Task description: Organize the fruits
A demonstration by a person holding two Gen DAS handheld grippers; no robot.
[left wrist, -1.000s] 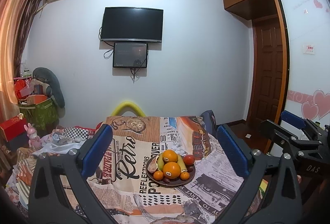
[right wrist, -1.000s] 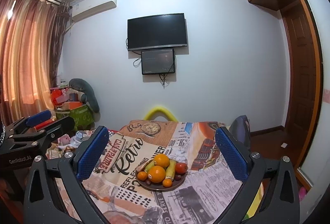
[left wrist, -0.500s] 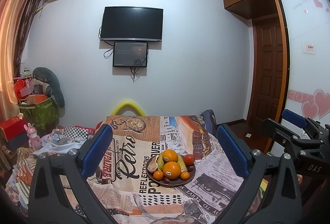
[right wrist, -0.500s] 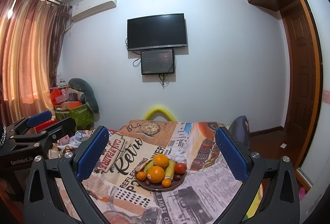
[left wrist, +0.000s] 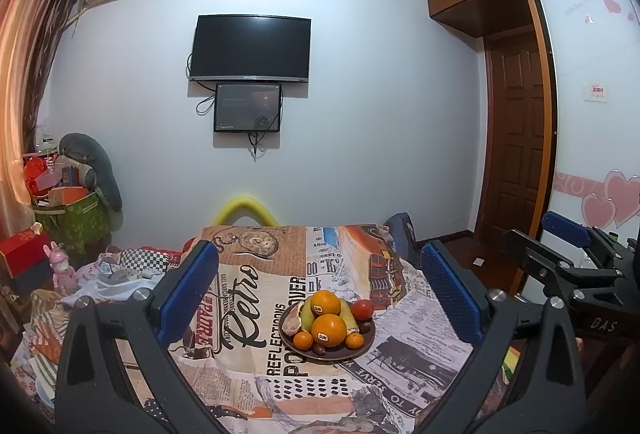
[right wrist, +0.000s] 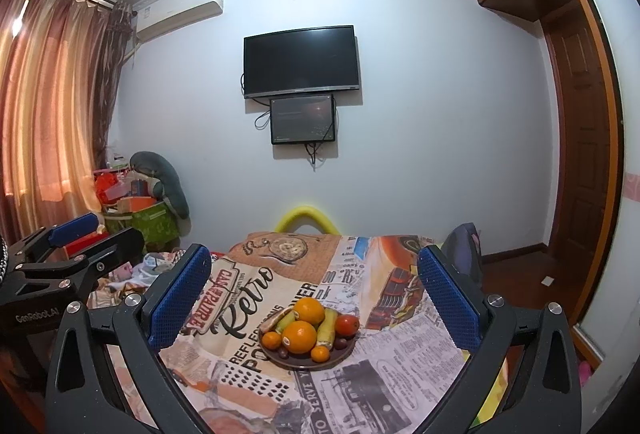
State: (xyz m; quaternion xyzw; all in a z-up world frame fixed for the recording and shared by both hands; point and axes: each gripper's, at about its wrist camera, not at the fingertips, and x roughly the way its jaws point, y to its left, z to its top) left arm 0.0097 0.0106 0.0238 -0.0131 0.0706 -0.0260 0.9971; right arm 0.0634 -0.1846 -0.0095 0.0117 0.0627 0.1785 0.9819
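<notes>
Both grippers, left (left wrist: 320, 288) and right (right wrist: 314, 288), were held level, jaws spread wide and empty, aimed at the far fruit plate (left wrist: 327, 354); bananas (right wrist: 326, 328) were pointed away.

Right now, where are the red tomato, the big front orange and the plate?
red tomato (left wrist: 363, 308), left wrist view, its top.
big front orange (left wrist: 329, 330), left wrist view, its middle.
plate (right wrist: 320, 365), right wrist view, its front rim.

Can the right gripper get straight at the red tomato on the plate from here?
Probably yes. The right gripper is open and empty, and the tomato sits exposed at the plate's right edge, with nothing between them. It still has ground to cover.
</notes>
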